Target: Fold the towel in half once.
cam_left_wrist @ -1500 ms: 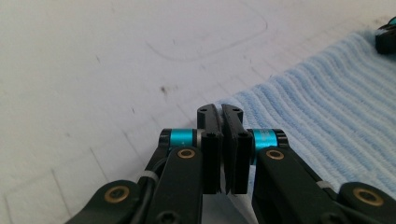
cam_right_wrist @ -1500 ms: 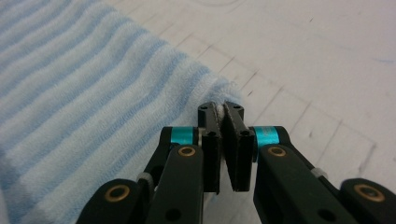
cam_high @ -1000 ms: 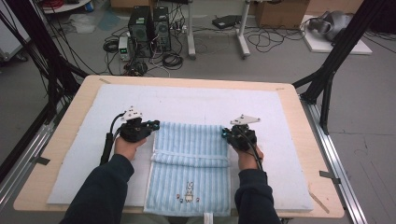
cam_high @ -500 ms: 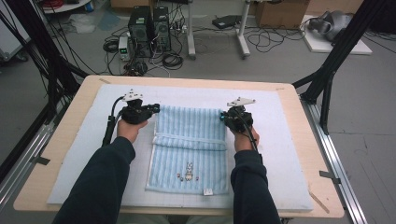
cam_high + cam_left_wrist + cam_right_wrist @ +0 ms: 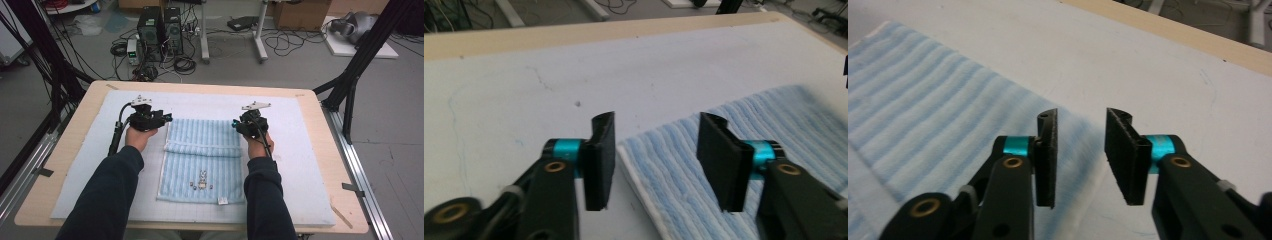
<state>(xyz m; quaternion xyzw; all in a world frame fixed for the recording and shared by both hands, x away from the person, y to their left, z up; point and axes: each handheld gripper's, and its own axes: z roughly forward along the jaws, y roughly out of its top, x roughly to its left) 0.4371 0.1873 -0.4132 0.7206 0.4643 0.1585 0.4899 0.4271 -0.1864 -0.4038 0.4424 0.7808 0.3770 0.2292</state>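
High view: a pale blue striped towel (image 5: 202, 157) lies flat on the white mat (image 5: 300, 165), its far part folded back over itself, with a small printed motif and a tag near its near hem. The left gripper (image 5: 166, 119) stands just beside the towel's far left corner, the right gripper (image 5: 234, 124) just beside its far right corner. Both pairs of jaws have just been opening; nothing is clamped between them.

overhead forward-down, 2 close views, shared towel (image 5: 202, 160)
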